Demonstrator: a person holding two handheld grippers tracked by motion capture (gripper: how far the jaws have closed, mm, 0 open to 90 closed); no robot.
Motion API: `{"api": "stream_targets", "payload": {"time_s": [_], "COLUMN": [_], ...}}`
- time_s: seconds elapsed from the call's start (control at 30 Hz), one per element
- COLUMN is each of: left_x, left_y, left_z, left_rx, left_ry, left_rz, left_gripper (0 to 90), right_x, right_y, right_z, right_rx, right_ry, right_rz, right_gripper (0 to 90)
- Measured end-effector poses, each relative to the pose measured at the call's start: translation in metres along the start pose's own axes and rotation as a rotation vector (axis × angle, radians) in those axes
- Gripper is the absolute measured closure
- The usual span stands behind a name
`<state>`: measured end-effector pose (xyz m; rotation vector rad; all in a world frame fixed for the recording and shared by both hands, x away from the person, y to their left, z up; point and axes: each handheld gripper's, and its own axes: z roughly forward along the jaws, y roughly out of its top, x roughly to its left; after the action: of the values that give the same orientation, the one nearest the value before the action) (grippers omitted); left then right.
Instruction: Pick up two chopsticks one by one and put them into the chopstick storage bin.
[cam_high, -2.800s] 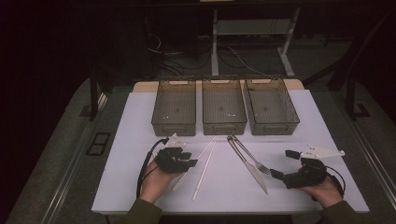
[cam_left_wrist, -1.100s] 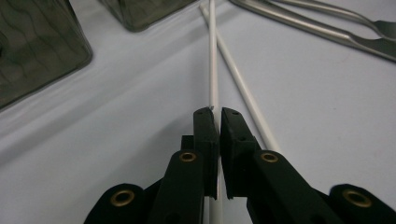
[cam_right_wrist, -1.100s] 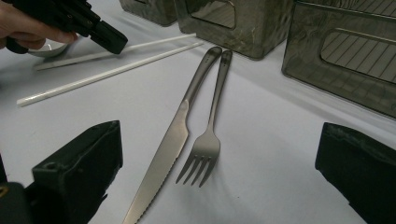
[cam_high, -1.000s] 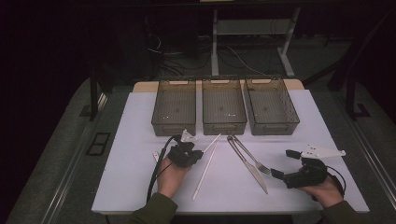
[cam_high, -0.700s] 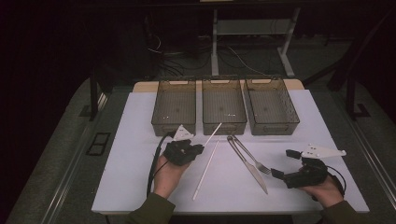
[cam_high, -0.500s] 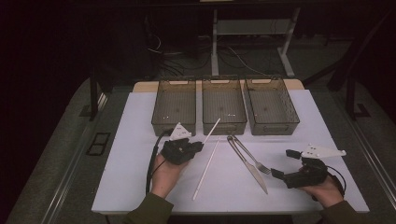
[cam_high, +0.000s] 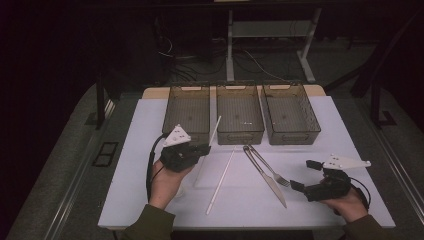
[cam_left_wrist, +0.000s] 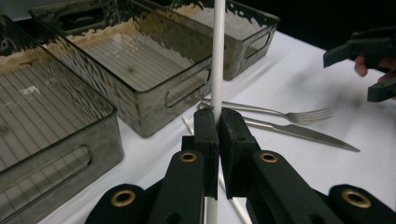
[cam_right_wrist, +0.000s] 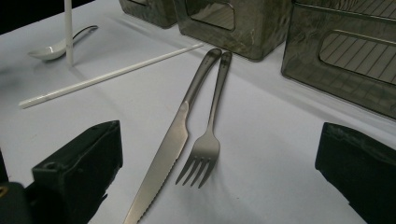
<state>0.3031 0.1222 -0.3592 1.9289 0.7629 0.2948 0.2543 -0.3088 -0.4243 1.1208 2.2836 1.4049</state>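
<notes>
1. The left gripper (cam_high: 202, 149) has its fingers clamped on a white chopstick (cam_high: 215, 129); the left gripper view shows both pads pressed against the stick (cam_left_wrist: 217, 56), which runs up between them.
2. In the high view the held chopstick is lifted off the surface (cam_high: 150, 125) and slants up toward the near edge of the left bin (cam_high: 188, 107), its tip over the gap between that bin and the middle bin (cam_high: 239, 107).
3. A second chopstick (cam_high: 221, 180) lies flat on the surface, in front of the middle bin.
4. A knife (cam_high: 267, 177) and a fork (cam_high: 270, 170) lie side by side in front of the middle bin, their handle ends touching nearest it and their tips spread toward the person.
5. The right gripper (cam_high: 302, 175) rests low on the surface, in front of the right bin (cam_high: 290, 107), held by the right hand (cam_high: 345, 202). Its fingers stand wide apart, with nothing between them; the fork and knife lie just ahead in the right gripper view.
6. A white spoon (cam_right_wrist: 58, 46) lies on the surface beyond the chopsticks in the right gripper view.
</notes>
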Motion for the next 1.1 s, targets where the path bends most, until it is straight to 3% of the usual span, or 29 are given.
{"api": "stream_targets", "payload": {"time_s": [0.27,0.47,0.8,1.1], "left_x": [0.016,0.027,0.053,0.082], "left_y": [0.005,0.018,0.060,0.107], "left_z": [-0.005,-0.005,-0.006,-0.007], "left_rx": [-0.036,-0.056,-0.082,-0.063], "left_ry": [-0.033,-0.045,-0.053,0.005], "left_rz": [-0.012,-0.008,-0.004,0.037], "left_gripper": [85.7,85.7,85.9,86.0], "right_x": [-0.001,-0.002,-0.003,-0.004], "right_y": [0.000,-0.001,-0.001,-0.001], "right_z": [0.000,-0.001,-0.002,-0.003], "right_rx": [-0.002,-0.006,-0.005,-0.005], "right_ry": [-0.005,-0.006,-0.003,-0.002], "right_rz": [0.004,0.009,0.022,0.027], "right_gripper": [1.0,1.0,1.0,1.0]}}
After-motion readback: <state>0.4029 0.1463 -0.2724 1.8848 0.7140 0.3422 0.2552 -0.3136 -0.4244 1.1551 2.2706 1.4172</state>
